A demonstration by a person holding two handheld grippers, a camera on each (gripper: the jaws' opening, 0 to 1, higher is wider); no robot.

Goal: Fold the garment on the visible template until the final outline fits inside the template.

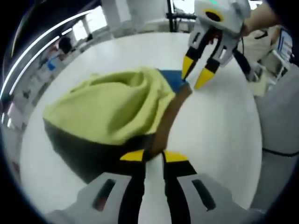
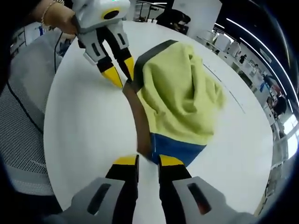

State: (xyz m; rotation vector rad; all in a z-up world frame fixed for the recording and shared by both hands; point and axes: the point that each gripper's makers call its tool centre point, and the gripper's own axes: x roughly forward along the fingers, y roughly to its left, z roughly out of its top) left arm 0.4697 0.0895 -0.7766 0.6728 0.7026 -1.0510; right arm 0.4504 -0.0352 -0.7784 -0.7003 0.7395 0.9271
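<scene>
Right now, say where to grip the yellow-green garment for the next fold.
Grip the garment along its brown edge band, coming in from the bare white table side. That band lies flat and straight between both grippers; the bunched yellow-green heap offers no clean edge.

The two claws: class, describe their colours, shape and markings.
Each claw has a white body and two black jaws with yellow tips. The left claw has a dark slot with a reddish mark on each shoulder; the right claw has the same dark slots. A bracelet circles the wrist behind the left claw.
</scene>
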